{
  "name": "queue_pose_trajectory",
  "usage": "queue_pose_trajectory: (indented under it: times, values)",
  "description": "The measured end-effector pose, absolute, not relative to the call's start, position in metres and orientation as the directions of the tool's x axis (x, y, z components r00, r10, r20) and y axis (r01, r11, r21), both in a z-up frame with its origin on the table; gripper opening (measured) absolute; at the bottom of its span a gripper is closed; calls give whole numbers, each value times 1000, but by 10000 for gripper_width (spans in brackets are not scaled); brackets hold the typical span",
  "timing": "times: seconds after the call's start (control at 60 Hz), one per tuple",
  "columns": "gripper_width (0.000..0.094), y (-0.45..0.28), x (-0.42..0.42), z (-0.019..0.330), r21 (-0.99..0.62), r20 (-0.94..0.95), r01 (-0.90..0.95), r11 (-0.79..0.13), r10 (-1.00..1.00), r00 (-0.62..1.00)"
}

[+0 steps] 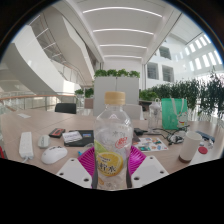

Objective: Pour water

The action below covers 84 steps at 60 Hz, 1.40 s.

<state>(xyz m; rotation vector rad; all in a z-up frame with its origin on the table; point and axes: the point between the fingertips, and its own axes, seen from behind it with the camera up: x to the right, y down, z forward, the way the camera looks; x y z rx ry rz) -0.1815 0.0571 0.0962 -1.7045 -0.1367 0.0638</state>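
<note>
A clear plastic bottle (112, 140) with a pale cap and a yellow-green label stands upright between my gripper's (112, 163) two fingers. The magenta pads (88, 160) press on its lower body from both sides. The bottle looks lifted off the table and fills the middle of the view. A white cup (189, 147) stands on the table to the right, beyond the fingers.
A long table (60, 122) carries a white mouse-shaped object (53, 155), a white upright item (26, 146), a dark flat case (78, 138) and papers. A green bag (174, 112) and plants (117, 73) stand behind.
</note>
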Motion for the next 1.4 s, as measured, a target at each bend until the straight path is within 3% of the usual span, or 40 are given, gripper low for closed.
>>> queue_pose_trajectory:
  times: [0.017,0.183,0.3,0.383,0.45,0.583,0.733,0.883,1.017,1.233,1.317,1.4]
  values:
    - [343,58,-182,96,-989,40,58,-136,134,990]
    - [329,58,-192,94,-968,-62,-11,-252,197,978]
    - [330,70,-172,148,-919,-327,-265,-293,189,926]
    - [330,87,-141,185,-787,-586,-521,-332,133,799]
    - [331,102,-103,203,-611,-770,-711,-347,50,637]
    - [330,125,-36,195,-110,-985,-936,-334,-92,148]
    - [327,132,0,200,418,-908,-858,-296,-169,-384]
    - [328,134,25,218,655,-748,-697,-290,-123,-652]
    - [328,137,41,226,729,-667,-622,-287,-88,-740]
    - [329,148,25,229,716,-681,-626,-307,-113,-723]
    - [329,144,15,242,608,-779,-705,-366,-105,-618]
    - [328,131,10,269,327,-929,-819,-471,0,-371]
